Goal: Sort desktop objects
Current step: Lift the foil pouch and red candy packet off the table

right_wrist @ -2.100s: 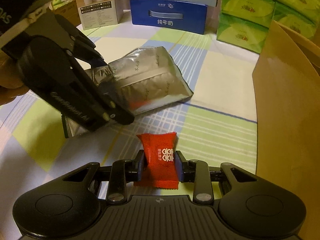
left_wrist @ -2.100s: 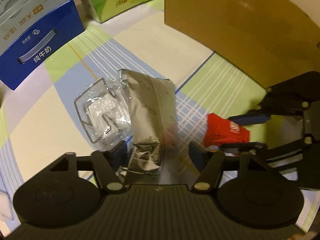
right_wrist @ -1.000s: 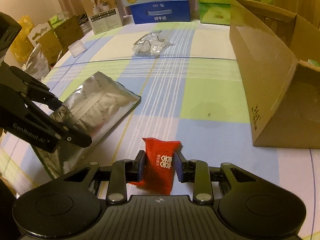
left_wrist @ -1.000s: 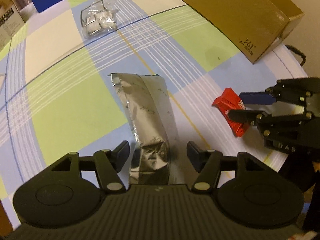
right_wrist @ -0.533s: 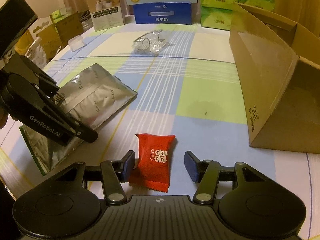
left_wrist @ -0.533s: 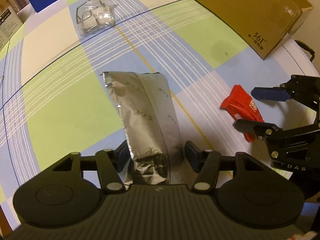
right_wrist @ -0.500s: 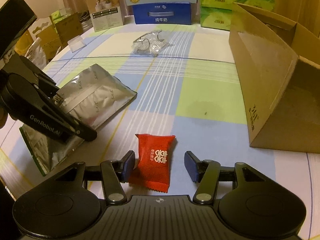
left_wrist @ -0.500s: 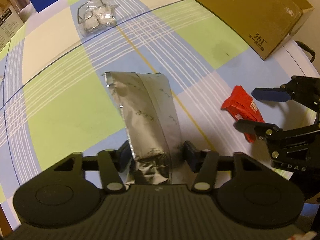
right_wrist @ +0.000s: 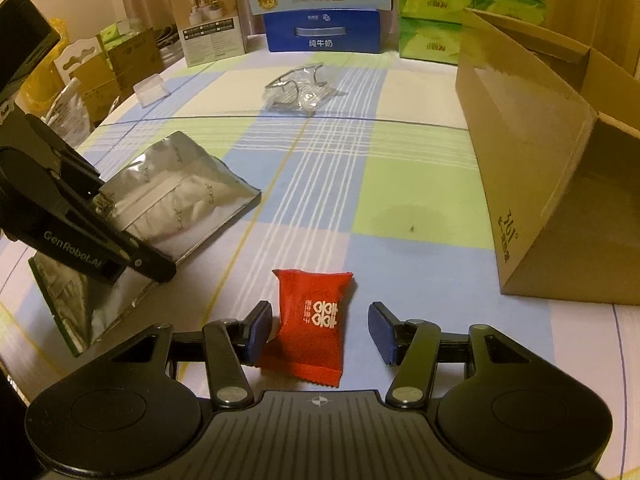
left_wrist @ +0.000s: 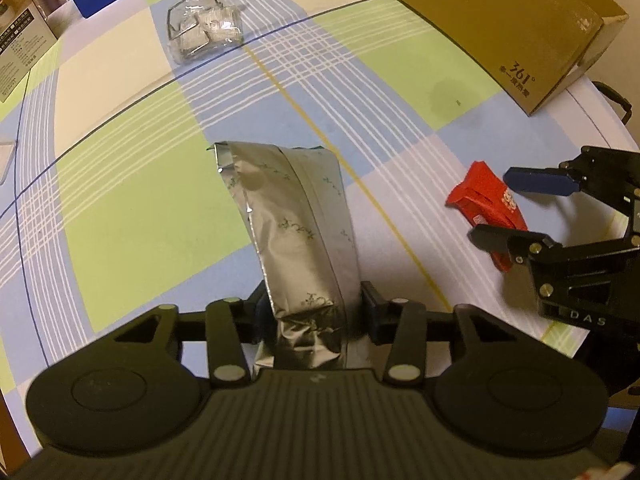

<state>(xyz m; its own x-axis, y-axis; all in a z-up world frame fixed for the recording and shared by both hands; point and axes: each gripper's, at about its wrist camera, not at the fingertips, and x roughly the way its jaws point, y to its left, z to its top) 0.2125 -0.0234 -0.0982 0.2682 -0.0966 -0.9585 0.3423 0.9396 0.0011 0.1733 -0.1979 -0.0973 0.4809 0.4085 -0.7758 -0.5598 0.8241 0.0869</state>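
Observation:
A silver foil pouch [left_wrist: 296,232] lies on the checked tablecloth, its near end between the fingers of my left gripper [left_wrist: 316,308], which is shut on it; it also shows in the right wrist view [right_wrist: 176,200]. A red candy packet [right_wrist: 316,320] lies flat on the cloth between the spread fingers of my right gripper [right_wrist: 320,330], which is open and not touching it. The red packet [left_wrist: 486,208] and the right gripper [left_wrist: 516,208] also show at the right of the left wrist view.
A clear plastic packet [right_wrist: 300,90] lies farther back on the table [right_wrist: 400,184]. An open brown cardboard box [right_wrist: 532,152] stands at the right. Blue milk boxes [right_wrist: 322,32], green tissue packs [right_wrist: 432,8] and other cartons [right_wrist: 210,20] line the far edge.
My right gripper has opened and let go of the red packet, which now lies on the cloth. My left gripper's fingers have closed in on the foil pouch.

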